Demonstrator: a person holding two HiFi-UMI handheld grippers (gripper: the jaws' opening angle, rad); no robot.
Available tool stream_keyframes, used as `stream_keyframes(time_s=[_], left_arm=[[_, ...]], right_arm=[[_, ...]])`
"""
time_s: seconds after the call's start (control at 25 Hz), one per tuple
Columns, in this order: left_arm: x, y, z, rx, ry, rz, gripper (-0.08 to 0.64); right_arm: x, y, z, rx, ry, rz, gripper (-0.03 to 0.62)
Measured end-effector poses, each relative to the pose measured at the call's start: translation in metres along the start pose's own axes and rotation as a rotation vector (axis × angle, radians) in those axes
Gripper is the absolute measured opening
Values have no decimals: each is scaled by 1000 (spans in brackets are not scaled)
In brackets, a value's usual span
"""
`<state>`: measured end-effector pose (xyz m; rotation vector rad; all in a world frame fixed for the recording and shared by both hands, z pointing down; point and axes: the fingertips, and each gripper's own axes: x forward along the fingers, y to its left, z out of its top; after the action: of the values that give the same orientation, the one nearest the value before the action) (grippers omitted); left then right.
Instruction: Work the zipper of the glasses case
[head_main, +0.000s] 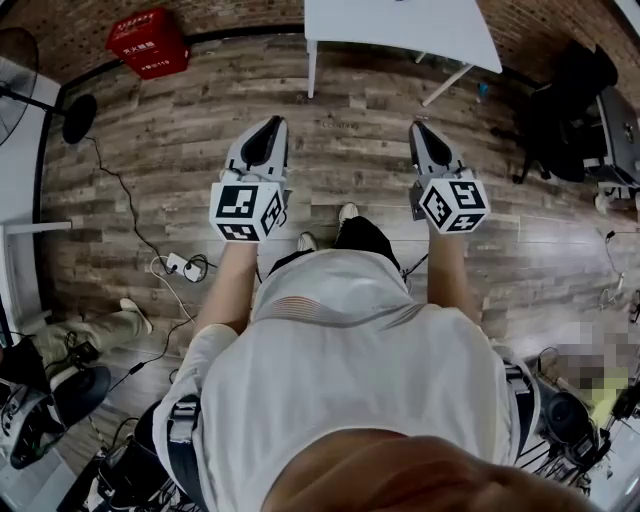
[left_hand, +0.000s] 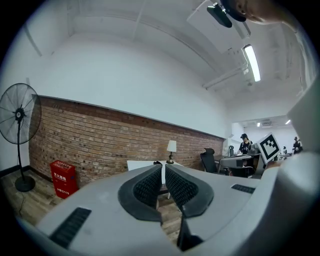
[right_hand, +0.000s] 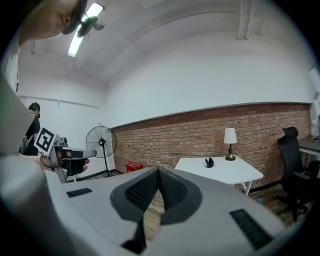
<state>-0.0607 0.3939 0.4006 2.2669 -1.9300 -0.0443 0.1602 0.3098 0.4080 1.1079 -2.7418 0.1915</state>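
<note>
I stand on a wood floor some way back from a white table (head_main: 400, 25). A small dark object (right_hand: 209, 162), possibly the glasses case, lies on the table top beside a lamp (right_hand: 230, 136). It is too small to make out a zipper. My left gripper (head_main: 270, 122) is held out at waist height and points toward the table. Its jaws are shut with nothing between them (left_hand: 163, 166). My right gripper (head_main: 417, 127) is held level with it, also shut and empty (right_hand: 158, 170). Both are far from the table.
A red box (head_main: 148, 42) sits by the brick wall at far left, near a standing fan (left_hand: 19, 115). A black office chair (head_main: 560, 100) and desks stand at right. Cables and a power strip (head_main: 180, 265) lie on the floor at left.
</note>
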Motion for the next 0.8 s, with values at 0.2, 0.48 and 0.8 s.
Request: stream_keyframes(time_s=[0.2, 0.48, 0.8], left_arm=[[31, 24, 2, -6, 6, 7, 32], [94, 60, 15, -2, 1, 40, 32], [208, 65, 41, 25, 7, 29, 32]], right_arm=[[41, -18, 9, 4, 3, -7, 51], [115, -56, 22, 22, 11, 2, 51], [181, -146, 46, 45, 3, -10, 51]])
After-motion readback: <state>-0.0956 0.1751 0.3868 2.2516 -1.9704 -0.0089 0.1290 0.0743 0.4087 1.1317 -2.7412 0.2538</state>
